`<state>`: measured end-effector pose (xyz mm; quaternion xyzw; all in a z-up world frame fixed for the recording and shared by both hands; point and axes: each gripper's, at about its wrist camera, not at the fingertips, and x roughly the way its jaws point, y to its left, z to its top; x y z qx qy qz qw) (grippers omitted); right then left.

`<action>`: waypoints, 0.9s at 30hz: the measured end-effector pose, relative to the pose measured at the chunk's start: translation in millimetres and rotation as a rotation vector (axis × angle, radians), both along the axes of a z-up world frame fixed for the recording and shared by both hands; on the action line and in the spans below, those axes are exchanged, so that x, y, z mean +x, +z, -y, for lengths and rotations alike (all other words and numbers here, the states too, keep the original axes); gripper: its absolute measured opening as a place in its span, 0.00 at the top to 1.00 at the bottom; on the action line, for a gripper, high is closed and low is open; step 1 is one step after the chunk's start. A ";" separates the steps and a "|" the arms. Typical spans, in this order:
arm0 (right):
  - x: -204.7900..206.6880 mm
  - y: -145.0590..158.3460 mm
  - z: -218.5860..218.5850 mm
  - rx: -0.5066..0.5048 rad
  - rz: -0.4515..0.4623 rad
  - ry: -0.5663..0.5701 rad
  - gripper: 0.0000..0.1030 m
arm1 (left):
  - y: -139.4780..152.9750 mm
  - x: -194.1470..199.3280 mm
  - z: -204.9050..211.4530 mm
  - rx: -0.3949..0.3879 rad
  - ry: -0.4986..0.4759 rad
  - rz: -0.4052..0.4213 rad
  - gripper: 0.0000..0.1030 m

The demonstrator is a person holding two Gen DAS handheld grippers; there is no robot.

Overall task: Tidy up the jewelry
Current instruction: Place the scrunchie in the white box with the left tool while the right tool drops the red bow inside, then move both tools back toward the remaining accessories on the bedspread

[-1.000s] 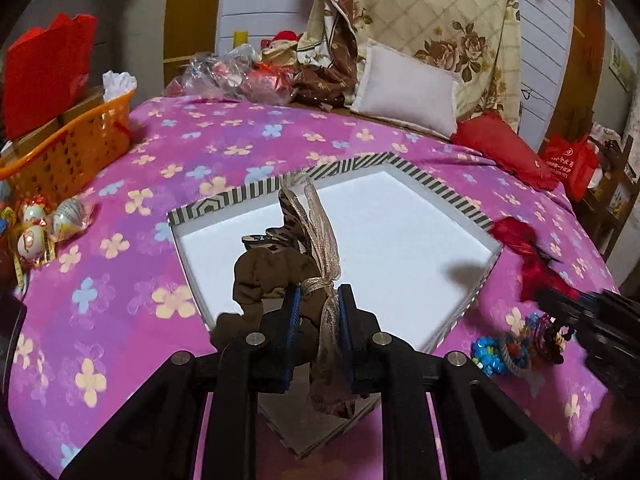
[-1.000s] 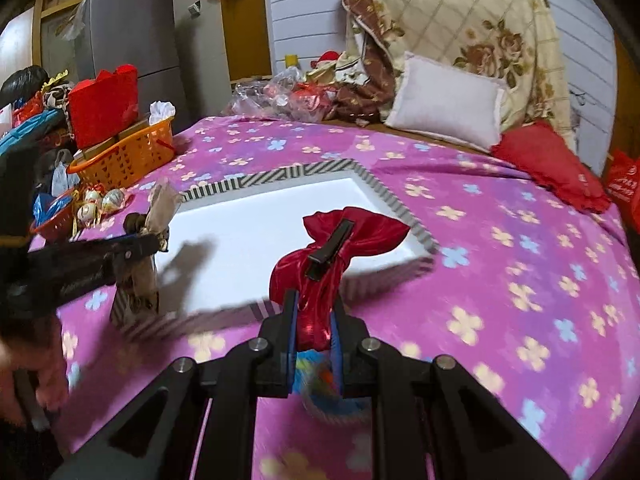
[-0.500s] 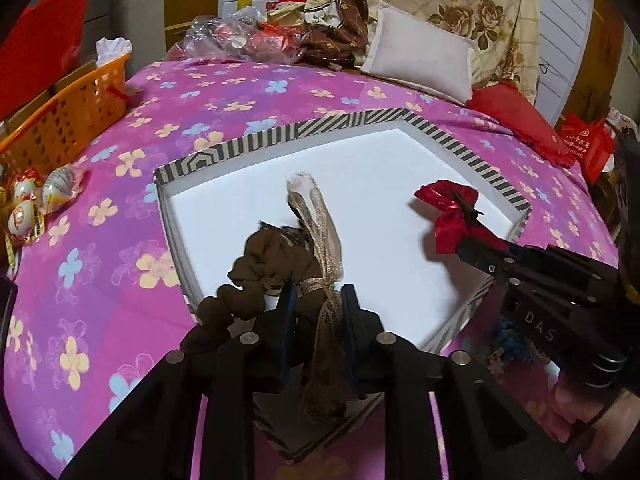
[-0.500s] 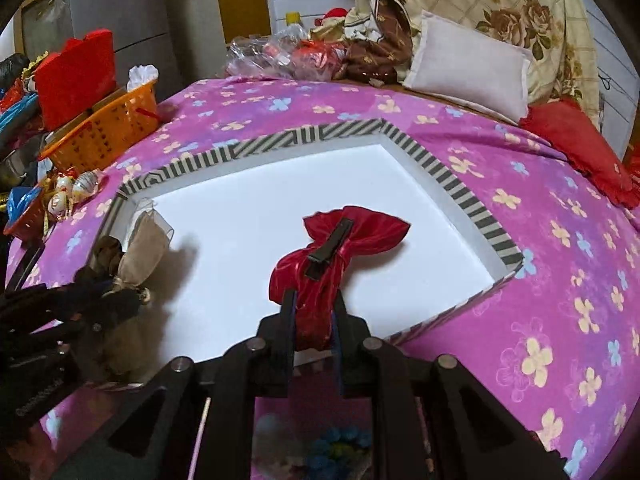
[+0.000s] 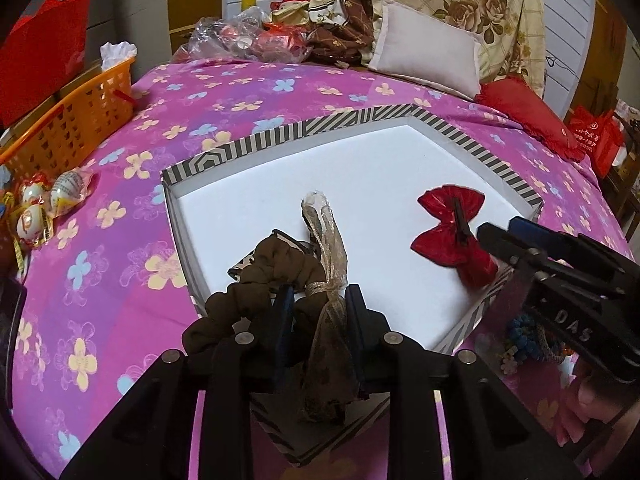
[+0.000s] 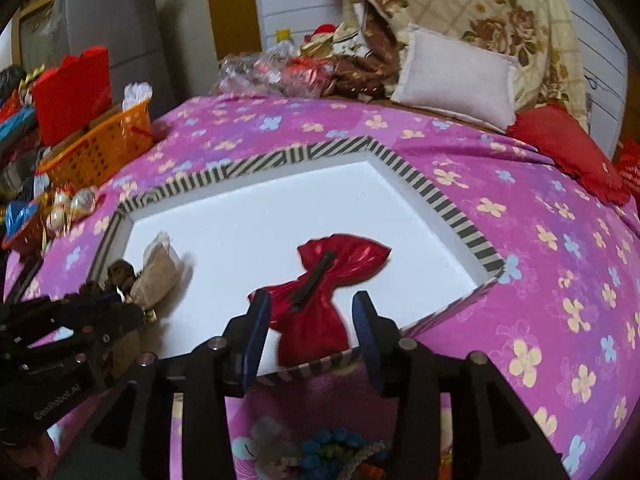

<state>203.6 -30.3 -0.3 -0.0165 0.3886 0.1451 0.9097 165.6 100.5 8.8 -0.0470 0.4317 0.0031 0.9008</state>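
Note:
A striped-rim box (image 5: 348, 118) (image 6: 444, 204) with a white floor lies on the pink flowered bedspread. My left gripper (image 5: 316, 308) is shut on a brown scrunchie with a beige ribbon (image 5: 276, 276), held over the box's near-left corner; it also shows in the right wrist view (image 6: 156, 272). A red bow hair clip (image 6: 324, 280) (image 5: 450, 228) lies on the box floor at its near edge. My right gripper (image 6: 312, 320) is open, its jaws on either side of the bow, not touching it.
A pile of beaded jewelry (image 6: 332, 448) (image 5: 528, 340) lies on the bedspread in front of the box. An orange basket (image 5: 72, 120), wrapped egg-shaped items (image 5: 44, 204), pillows (image 5: 428, 56) and a red cushion (image 5: 528, 116) ring the bed.
My right gripper carried the red bow over the box, lowered it onto the white floor and opened. My left gripper moved forward over the box corner, still holding the scrunchie.

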 end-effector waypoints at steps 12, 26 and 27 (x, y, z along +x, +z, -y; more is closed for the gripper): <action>-8.8 17.8 21.7 0.014 0.021 -0.031 0.57 | 0.5 2.1 -1.8 -0.027 -0.025 -0.004 0.69; -116.8 29.5 186.5 0.088 0.002 -0.224 0.54 | 19.9 -8.4 5.9 -0.117 -0.101 0.104 0.63; -123.7 22.5 195.3 0.096 -0.010 -0.249 0.54 | 24.0 -12.2 10.4 -0.123 -0.123 0.130 0.62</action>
